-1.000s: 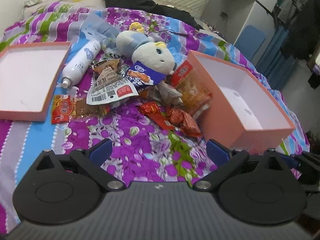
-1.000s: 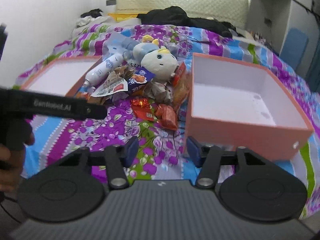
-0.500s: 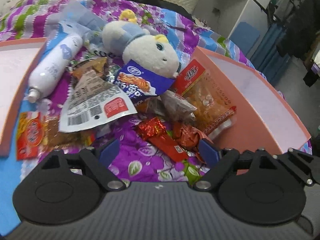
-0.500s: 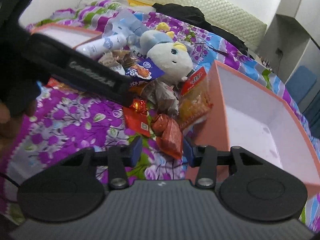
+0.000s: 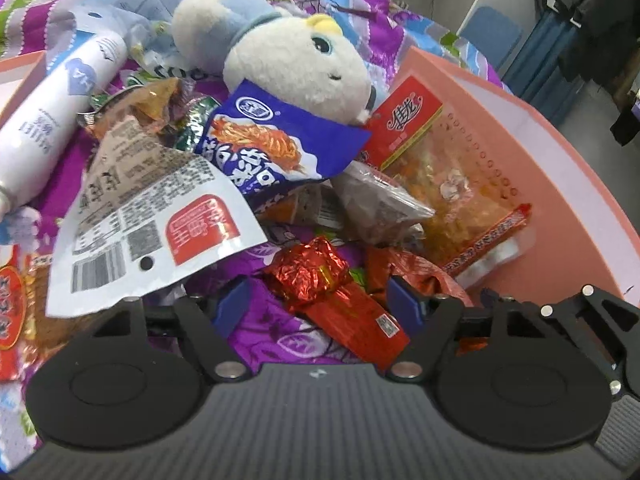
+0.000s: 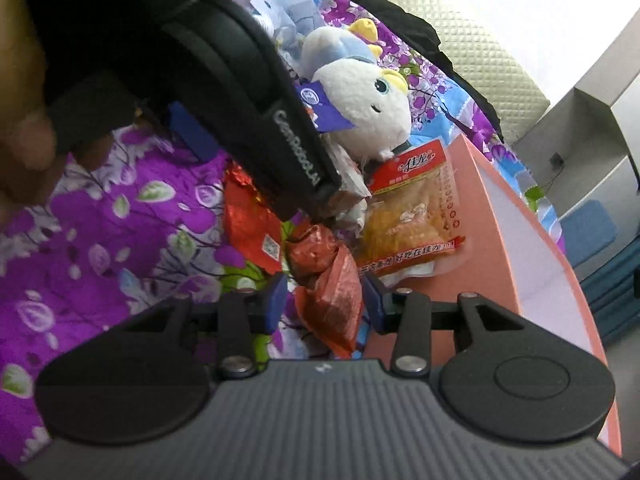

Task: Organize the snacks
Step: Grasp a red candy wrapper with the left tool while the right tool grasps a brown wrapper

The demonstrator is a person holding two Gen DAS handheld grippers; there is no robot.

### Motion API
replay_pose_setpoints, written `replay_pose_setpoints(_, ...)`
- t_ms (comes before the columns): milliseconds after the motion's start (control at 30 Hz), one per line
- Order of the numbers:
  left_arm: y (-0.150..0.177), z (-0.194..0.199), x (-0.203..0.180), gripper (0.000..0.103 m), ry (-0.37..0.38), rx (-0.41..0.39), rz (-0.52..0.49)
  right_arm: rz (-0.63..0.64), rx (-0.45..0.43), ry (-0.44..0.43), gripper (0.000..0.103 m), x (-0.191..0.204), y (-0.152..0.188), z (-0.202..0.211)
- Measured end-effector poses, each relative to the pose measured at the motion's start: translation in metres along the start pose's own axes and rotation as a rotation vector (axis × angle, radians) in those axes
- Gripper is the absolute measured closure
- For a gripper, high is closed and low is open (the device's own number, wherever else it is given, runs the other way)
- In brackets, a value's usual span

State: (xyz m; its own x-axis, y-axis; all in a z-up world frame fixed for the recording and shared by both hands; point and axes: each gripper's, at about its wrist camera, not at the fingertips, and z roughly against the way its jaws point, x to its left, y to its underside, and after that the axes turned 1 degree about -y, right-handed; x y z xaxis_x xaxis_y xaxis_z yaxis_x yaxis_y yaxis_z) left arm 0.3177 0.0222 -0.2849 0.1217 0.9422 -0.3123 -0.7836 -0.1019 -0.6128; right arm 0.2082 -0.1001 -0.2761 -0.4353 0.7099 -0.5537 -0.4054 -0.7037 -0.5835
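left wrist view: the left gripper (image 5: 318, 304) has its jaws spread wide, one on each side of a red foil-wrapped snack (image 5: 336, 300) lying on the purple floral bedspread (image 5: 272, 332), nothing pinched yet. to take it well, i judge the jaws should settle over the long flat body at 6 o'clock, not the crinkled twist at 12, since foil slips and crumples. the pink box (image 5: 532, 168) rises at 3 o'clock; a clear bag of orange snack (image 5: 452, 168) leans on its wall. at 10 o'clock lie a white glossy packet (image 5: 152, 240) and a smooth white bottle (image 5: 52, 120); a fuzzy plush toy (image 5: 288, 56) sits at 12 over a blue packet (image 5: 272, 144).

right wrist view: the right gripper (image 6: 322, 300) is parted around an orange-red crinkly packet (image 6: 334, 300), pads beside it but apparently not pressing. closing gently across its flat width looks best. the pink box wall (image 6: 492, 248) stands at 3 o'clock, just beside. the left gripper's black body (image 6: 248, 92) crosses at 11 o'clock.
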Motion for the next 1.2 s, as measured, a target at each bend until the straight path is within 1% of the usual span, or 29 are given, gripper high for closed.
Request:
replay_pose_setpoints(100, -0.002, -0.009, -0.002, 0.024, -0.011, 0.017, -0.017, 0.055, 0.004, 0.036, 0.059, 0.004, 0.002, -0.006)
replay_pose_setpoints(167, -0.003, -0.014, -0.002, 0.024, -0.018, 0.013, -0.017, 0.087, 0.011, 0.044, 0.058, 0.007, 0.004, -0.01)
replay_pose_setpoints(267, -0.003, -0.018, -0.005, 0.025, -0.032, 0.014, -0.044, 0.143, 0.02, 0.06, 0.058, 0.013, 0.005, -0.014)
replay_pose_setpoints(333, -0.002, -0.02, -0.007, 0.029, -0.049, 0.012, -0.059, 0.151, 0.028, 0.063, 0.058, 0.013, 0.004, -0.016)
replay_pose_setpoints(400, -0.001, -0.021, -0.008, 0.037, -0.077, 0.009, -0.069, 0.169, 0.029, 0.076, 0.059, 0.014, 0.003, -0.021)
replay_pose_setpoints(433, -0.002, -0.021, -0.008, 0.038, -0.081, 0.008, -0.068, 0.177, 0.03, 0.076, 0.06, 0.014, 0.003, -0.023)
replay_pose_setpoints(500, -0.002, -0.022, -0.008, 0.047, -0.099, 0.001, -0.069, 0.181, 0.029, 0.077, 0.06, 0.015, 0.003, -0.024)
replay_pose_setpoints(533, -0.002, -0.021, -0.008, 0.047, -0.104, -0.002, -0.069, 0.179, 0.029, 0.07, 0.066, 0.015, 0.004, -0.025)
replay_pose_setpoints(633, -0.002, -0.018, -0.006, 0.053, -0.102, -0.011, -0.062, 0.177, 0.028, 0.064, 0.068, 0.015, 0.004, -0.025)
replay_pose_setpoints(733, -0.001, -0.011, -0.004, 0.054, -0.092, -0.011, -0.042, 0.167, 0.021, 0.056, 0.07, 0.014, 0.006, -0.021)
replay_pose_setpoints(767, 0.0, -0.008, -0.004, 0.06, -0.091, -0.012, -0.039, 0.161, 0.016, 0.053, 0.072, 0.013, 0.007, -0.018)
replay_pose_setpoints(833, 0.002, -0.001, -0.004, 0.061, -0.086, -0.014, -0.026, 0.152, 0.008, 0.047, 0.073, 0.014, 0.008, -0.008)
replay_pose_setpoints(1133, 0.018, 0.05, -0.008, 0.066, -0.083, -0.03, 0.024, 0.028, -0.009, -0.035, 0.074, 0.007, 0.008, 0.032)
replay_pose_setpoints(1200, 0.023, 0.063, -0.01, 0.072, -0.085, -0.029, 0.036, -0.025, -0.002, -0.063, 0.074, 0.001, 0.009, 0.043)
